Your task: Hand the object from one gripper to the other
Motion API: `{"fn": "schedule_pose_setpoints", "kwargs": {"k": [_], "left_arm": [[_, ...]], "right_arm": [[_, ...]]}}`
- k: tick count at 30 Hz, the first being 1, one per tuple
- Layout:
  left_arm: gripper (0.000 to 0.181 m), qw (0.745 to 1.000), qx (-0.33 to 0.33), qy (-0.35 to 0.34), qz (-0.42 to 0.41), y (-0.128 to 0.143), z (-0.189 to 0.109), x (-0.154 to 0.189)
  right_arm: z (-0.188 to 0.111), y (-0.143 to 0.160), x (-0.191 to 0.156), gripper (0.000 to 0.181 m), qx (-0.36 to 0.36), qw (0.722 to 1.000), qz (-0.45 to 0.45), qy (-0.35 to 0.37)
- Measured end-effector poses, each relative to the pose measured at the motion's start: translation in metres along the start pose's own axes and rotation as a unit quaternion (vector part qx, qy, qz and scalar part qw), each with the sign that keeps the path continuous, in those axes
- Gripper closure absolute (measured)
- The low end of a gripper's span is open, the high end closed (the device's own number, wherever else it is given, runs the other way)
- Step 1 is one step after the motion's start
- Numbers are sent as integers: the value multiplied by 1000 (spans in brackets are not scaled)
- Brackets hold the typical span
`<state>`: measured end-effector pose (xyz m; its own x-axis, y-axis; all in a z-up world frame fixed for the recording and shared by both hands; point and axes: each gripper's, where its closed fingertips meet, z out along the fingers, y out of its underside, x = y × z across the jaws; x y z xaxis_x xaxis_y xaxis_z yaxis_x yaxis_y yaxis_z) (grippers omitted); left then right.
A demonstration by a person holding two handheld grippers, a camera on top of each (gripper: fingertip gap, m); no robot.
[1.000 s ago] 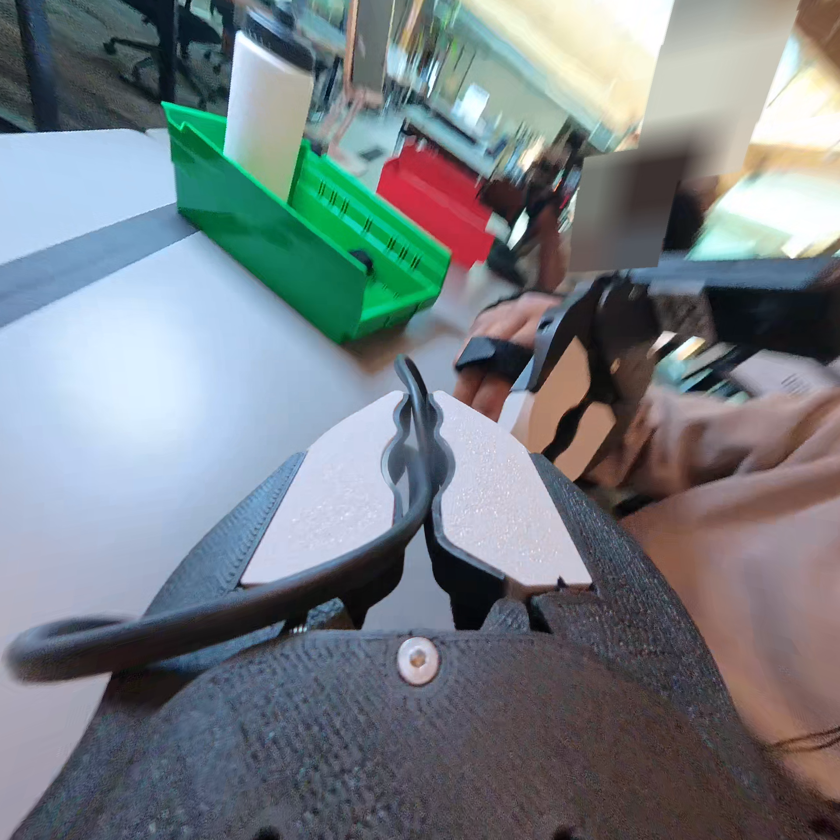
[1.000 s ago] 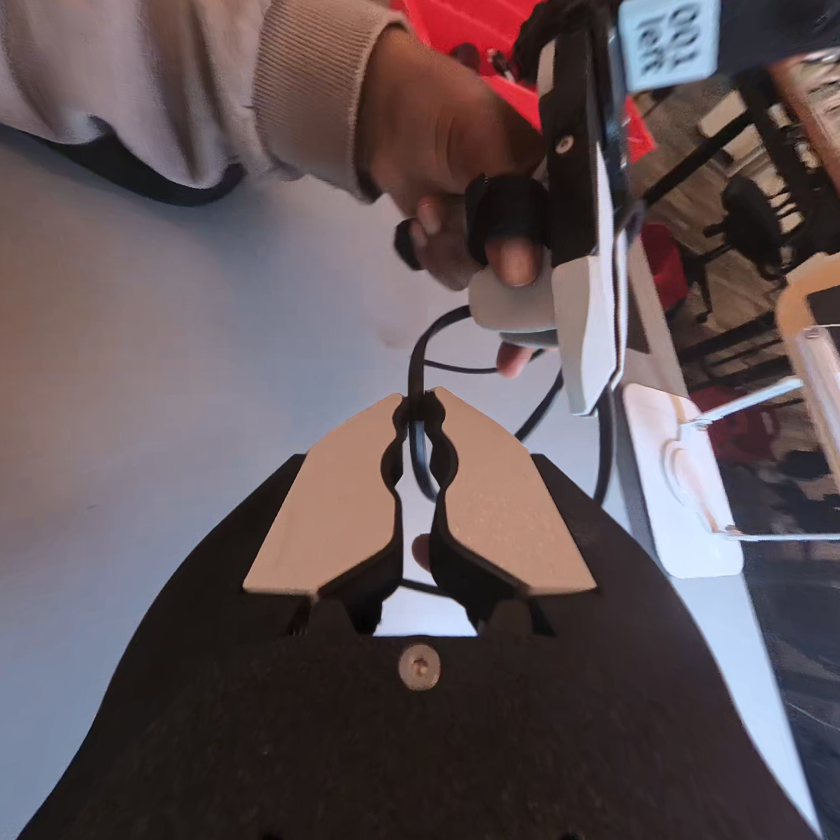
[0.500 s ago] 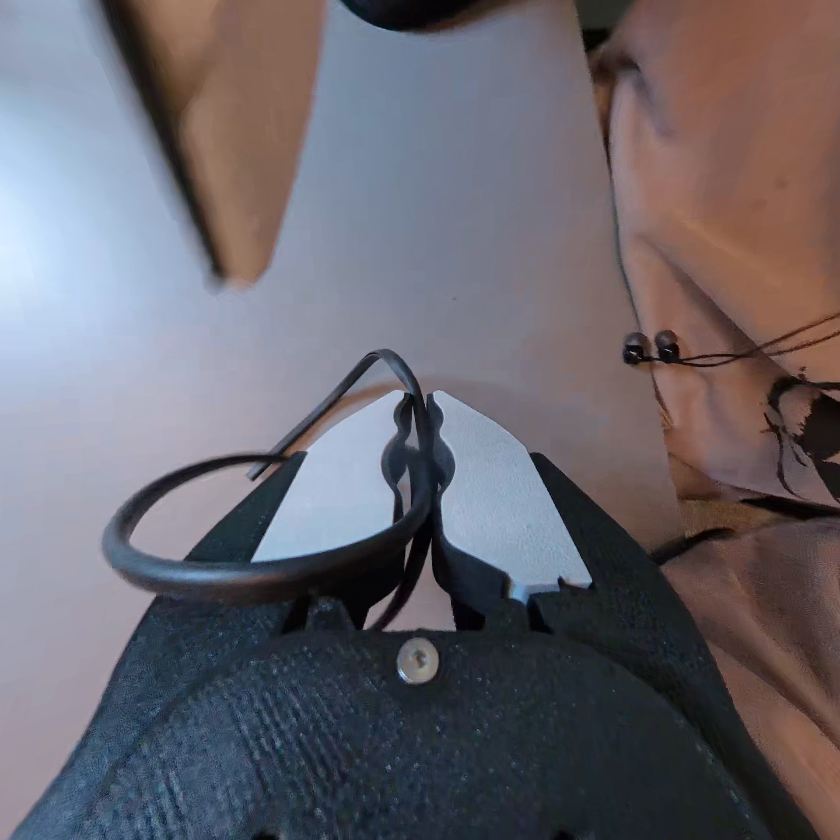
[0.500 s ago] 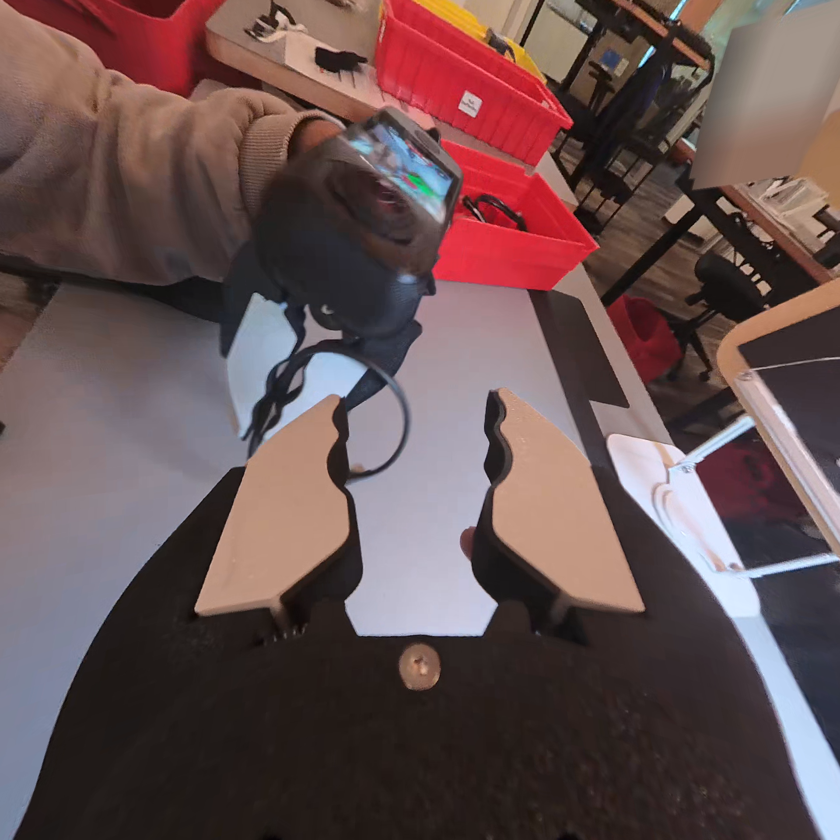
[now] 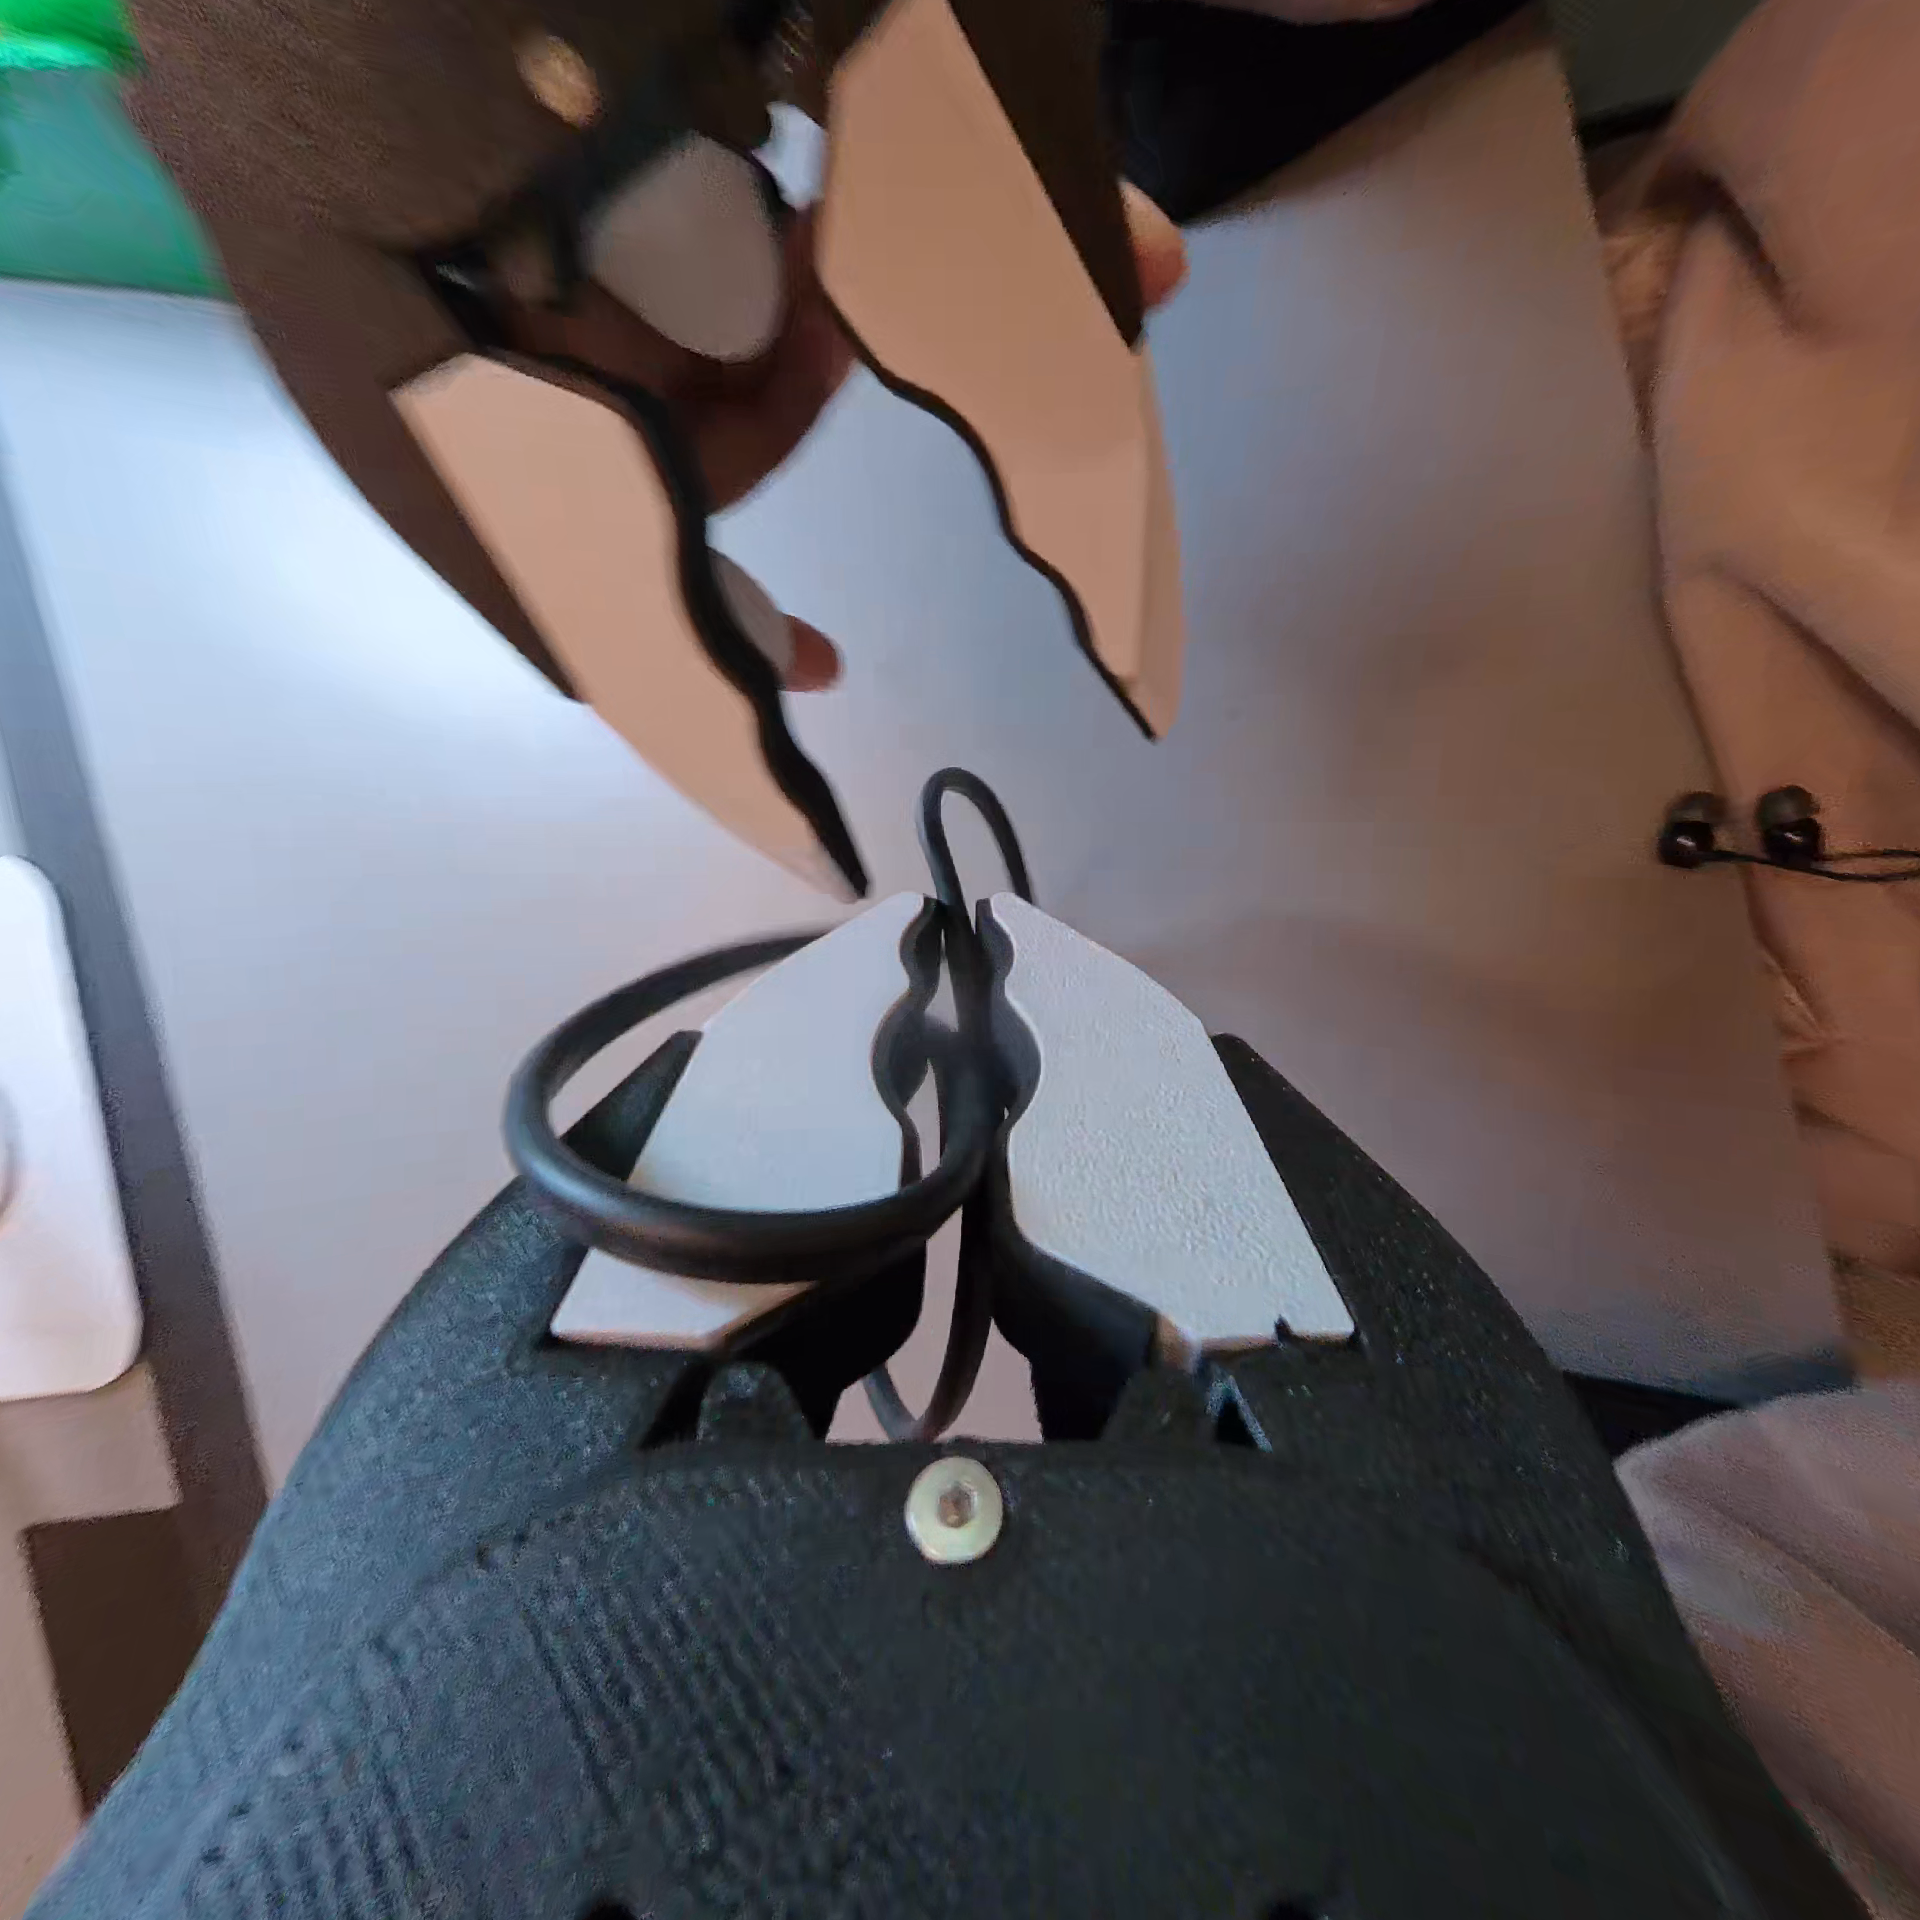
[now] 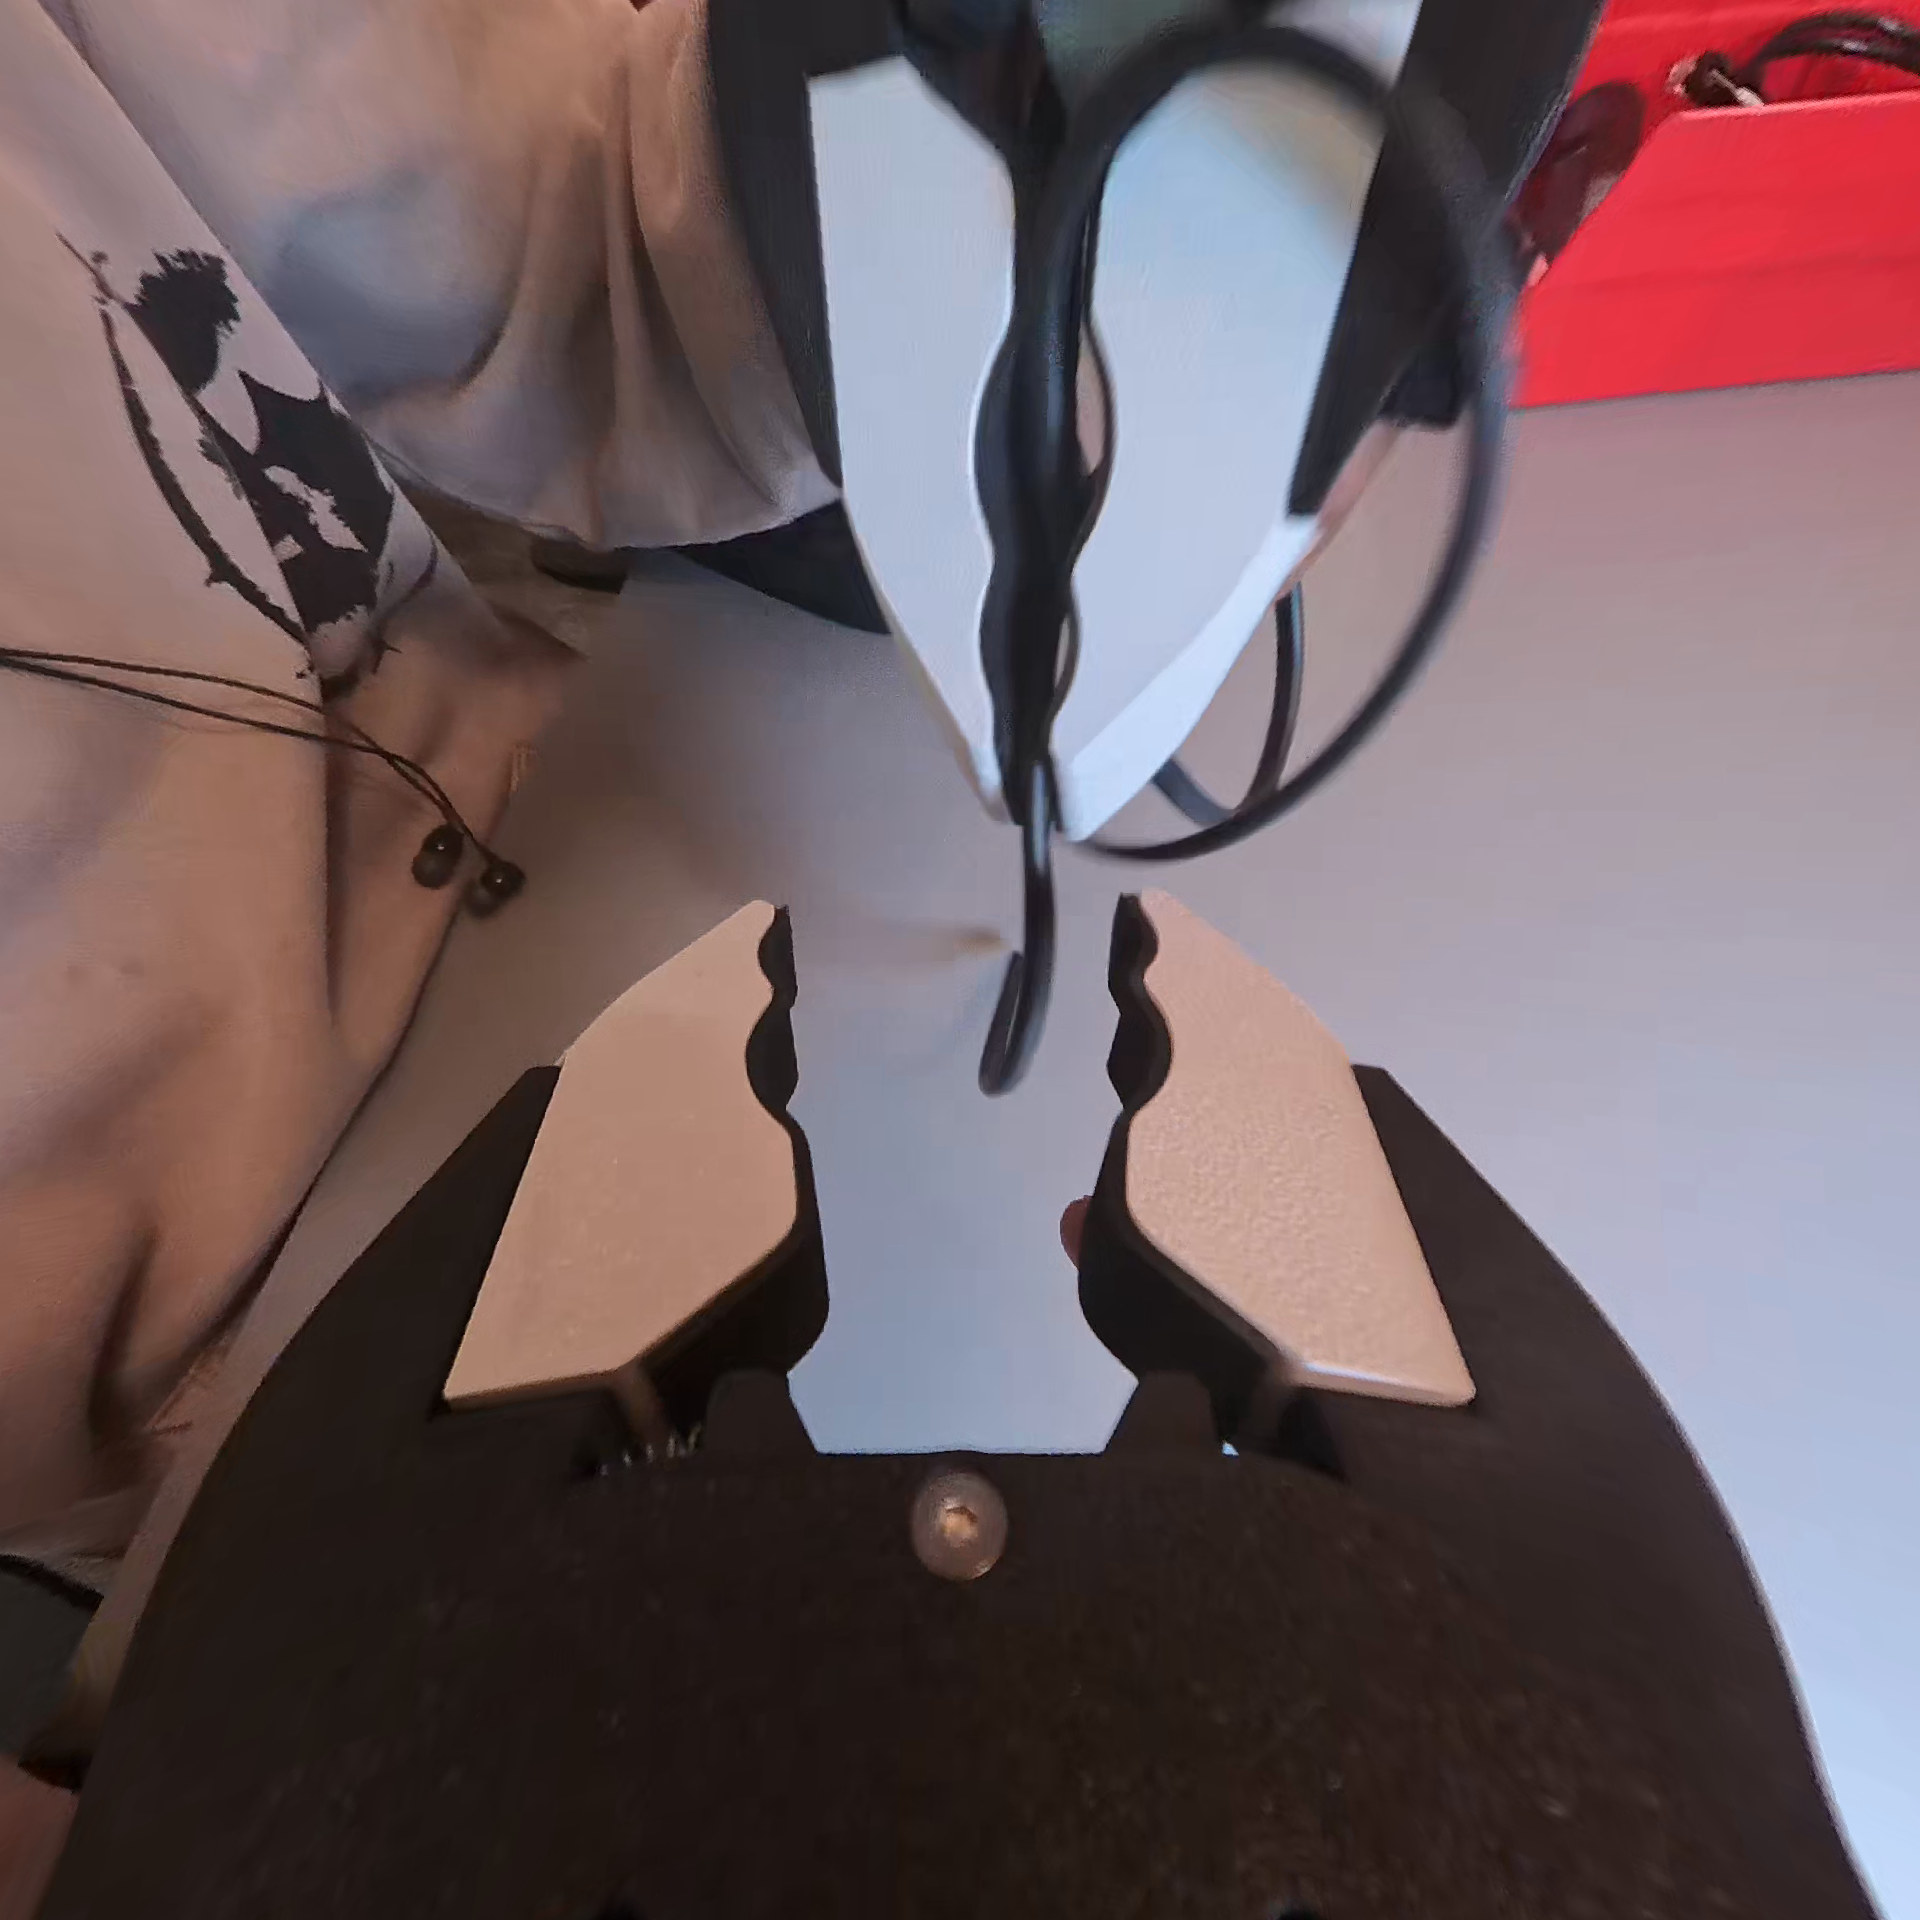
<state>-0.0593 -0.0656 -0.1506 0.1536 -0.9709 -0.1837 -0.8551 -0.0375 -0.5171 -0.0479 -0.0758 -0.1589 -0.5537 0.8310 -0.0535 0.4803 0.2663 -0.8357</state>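
Observation:
A thin black cable (image 5: 727, 1226), coiled in loops, is pinched between the tips of my left gripper (image 5: 956, 899), which is shut on it. A small bend of the cable sticks out past the fingertips. My right gripper (image 6: 951, 909) is open and faces the left gripper (image 6: 1029, 810) tip to tip above the table. The cable's bend (image 6: 1023, 987) hangs between the right gripper's open fingers, nearer the right one, touching neither. In the left wrist view the right gripper (image 5: 1003, 810) comes in from above with its jaws spread.
The grey table (image 6: 1558, 935) lies below both grippers. A red bin (image 6: 1714, 260) stands at the far right and a green bin (image 5: 62, 156) at the far left. A white flat object (image 5: 52, 1143) lies at the left edge. The person's beige sweatshirt (image 5: 1766, 623) is close by. Less than 4 cm separates the two grippers' tips.
One second ago both grippers were shut on the cable. The right gripper opened and let go, then swung round to face the left gripper's tips, with the cable's bend now between its fingers.

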Motion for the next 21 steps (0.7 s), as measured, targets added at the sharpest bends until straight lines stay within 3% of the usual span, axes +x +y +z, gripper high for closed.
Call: {"fn": "schedule_pose_setpoints", "kwargs": {"k": [5, 8, 13, 15, 18, 20, 21], "left_arm": [[175, 996, 65, -61, 11, -19, -22, -16], [175, 997, 62, -49, 16, -16, -27, -10], [175, 997, 55, 30, 33, -16, -20, 19], [174, 993, 60, 86, 52, -22, -14, 39], [175, 983, 52, 157, 77, -24, -8, 67], [175, 978, 59, 180, 86, -27, -8, 76], [175, 979, 63, 176, 86, -28, -9, 74]], "right_arm": [[4, -12, 34, 126, 26, 993, -28, 112], [-11, -14, 38, 124, 34, 991, -23, 125], [-34, -23, 46, 90, 42, 982, -42, 177], [-19, -21, 40, 76, 26, 986, -47, 159], [9, -18, 18, 73, 29, 995, -47, 80], [19, -16, 0, 85, 40, 998, -36, 14], [19, -16, -8, 101, 45, 998, -33, -17]]}}
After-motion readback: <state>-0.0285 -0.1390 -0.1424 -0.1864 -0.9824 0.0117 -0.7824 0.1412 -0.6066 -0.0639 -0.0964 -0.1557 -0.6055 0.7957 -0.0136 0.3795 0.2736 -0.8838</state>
